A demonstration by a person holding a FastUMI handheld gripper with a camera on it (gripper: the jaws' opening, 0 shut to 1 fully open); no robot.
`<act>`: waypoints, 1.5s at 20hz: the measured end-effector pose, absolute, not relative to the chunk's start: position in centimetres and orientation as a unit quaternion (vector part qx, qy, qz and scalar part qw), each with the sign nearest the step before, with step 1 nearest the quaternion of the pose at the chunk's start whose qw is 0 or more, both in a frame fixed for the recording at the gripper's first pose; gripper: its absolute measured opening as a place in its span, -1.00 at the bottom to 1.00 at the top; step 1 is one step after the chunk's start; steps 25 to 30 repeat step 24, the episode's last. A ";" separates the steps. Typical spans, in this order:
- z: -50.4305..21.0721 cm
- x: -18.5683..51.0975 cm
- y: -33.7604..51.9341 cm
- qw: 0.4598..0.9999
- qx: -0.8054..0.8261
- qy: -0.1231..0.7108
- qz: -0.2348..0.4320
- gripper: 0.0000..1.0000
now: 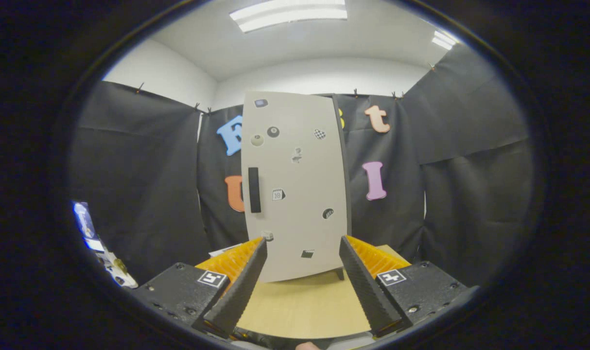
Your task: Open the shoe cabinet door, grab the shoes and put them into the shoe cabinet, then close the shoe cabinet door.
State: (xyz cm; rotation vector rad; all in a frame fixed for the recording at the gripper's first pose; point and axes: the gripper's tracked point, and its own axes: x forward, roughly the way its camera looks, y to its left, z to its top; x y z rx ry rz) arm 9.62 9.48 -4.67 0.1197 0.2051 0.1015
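Note:
A tall pale grey shoe cabinet (295,189) stands upright on the wooden table (304,301), straight ahead of my fingers. Its door is shut and carries several small stickers. A dark vertical handle (254,189) sits on the door's left side. My gripper (302,243) is open, its two fingers spread wide, the tips framing the cabinet's lower part without touching it. Nothing lies between the fingers.
Black cloth walls close in behind and to both sides of the cabinet. A white and blue object (98,243) stands off to the left, below table height. Bare wood lies between my fingers and the cabinet's foot.

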 end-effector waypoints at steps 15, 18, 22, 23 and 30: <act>-4.2 6.7 5.6 0.997 -0.003 0.076 -0.013 0.95; -3.7 6.6 5.8 0.998 -0.011 0.068 -0.009 0.95; -3.8 6.2 6.8 0.997 -0.022 0.070 0.010 0.95; -3.7 6.2 6.9 0.997 -0.023 0.070 0.013 0.95; -3.7 6.1 7.0 0.997 -0.023 0.069 0.016 0.95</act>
